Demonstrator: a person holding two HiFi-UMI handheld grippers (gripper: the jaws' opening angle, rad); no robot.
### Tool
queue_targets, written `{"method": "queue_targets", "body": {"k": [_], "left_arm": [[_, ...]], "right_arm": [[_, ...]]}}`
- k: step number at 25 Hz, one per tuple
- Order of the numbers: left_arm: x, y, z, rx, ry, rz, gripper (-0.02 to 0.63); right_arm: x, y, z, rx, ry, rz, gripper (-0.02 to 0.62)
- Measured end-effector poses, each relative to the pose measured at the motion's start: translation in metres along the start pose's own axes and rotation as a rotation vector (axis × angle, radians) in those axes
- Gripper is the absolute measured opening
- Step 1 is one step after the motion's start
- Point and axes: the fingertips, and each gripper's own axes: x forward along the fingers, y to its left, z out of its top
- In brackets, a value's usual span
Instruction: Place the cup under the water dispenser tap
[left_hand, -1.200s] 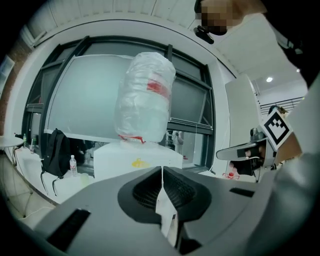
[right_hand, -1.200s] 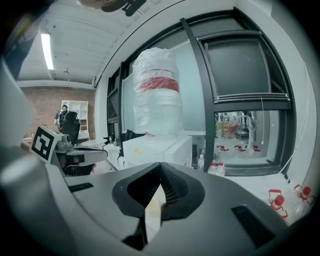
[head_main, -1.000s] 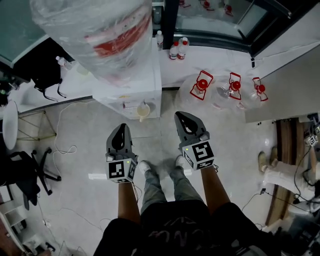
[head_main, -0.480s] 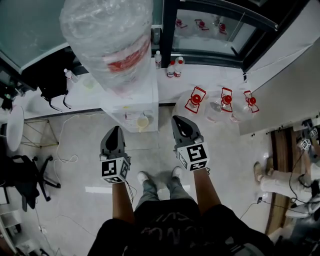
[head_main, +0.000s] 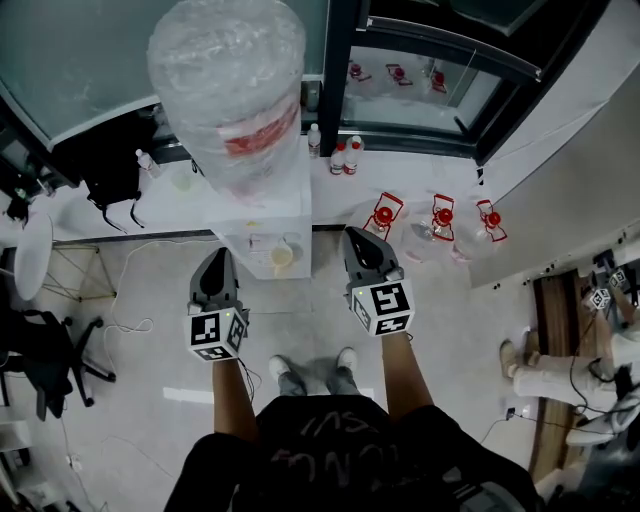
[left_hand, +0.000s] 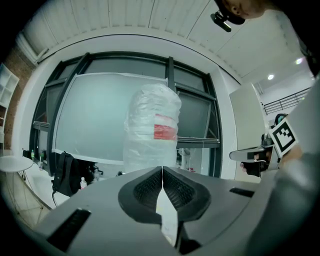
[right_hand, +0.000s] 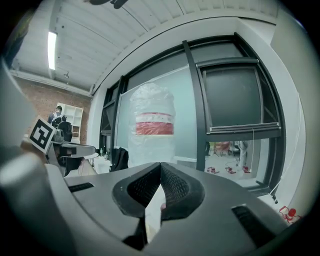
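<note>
A pale cup (head_main: 282, 256) stands in the niche of the white water dispenser (head_main: 262, 222), under its taps. On top of the dispenser sits a big bottle (head_main: 232, 90) wrapped in clear plastic; this bottle (left_hand: 152, 130) also shows ahead in the left gripper view, and the same bottle (right_hand: 152, 125) in the right gripper view. My left gripper (head_main: 213, 268) hangs just left of the dispenser's front, shut and empty, its pads meeting in its own view of the left gripper (left_hand: 162, 169). My right gripper (head_main: 357, 240) hangs to the right of the cup, shut with nothing held, as its own view of the right gripper (right_hand: 160, 165) shows.
Several empty jugs with red caps (head_main: 437, 222) lie on the floor at right. Small bottles (head_main: 345, 155) stand on the window ledge. A black backpack (head_main: 105, 175), a round white table (head_main: 28, 255) and an office chair (head_main: 40, 350) are at left. Another person's legs (head_main: 540, 358) show at right.
Both grippers have risen, still shut and empty. The head view has pulled up and away, so the dispenser and floor look smaller. The cup stays in the niche.
</note>
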Motion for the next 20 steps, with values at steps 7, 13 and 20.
{"method": "queue_targets", "body": {"k": [7,13,20], "left_arm": [[-0.002,-0.004,0.022,0.022,-0.031,-0.007,0.020],[-0.002,-0.006,0.042,0.048,-0.053,-0.018,0.020],[-0.006,-0.002,0.061,0.073,-0.082,-0.015,0.020]], "right_arm": [[-0.011,-0.007,0.017,-0.027,-0.022,-0.025,0.012],[-0.012,-0.007,0.038,-0.047,-0.048,-0.030,0.012],[-0.012,-0.006,0.051,-0.063,-0.061,-0.027,0.012]]}}
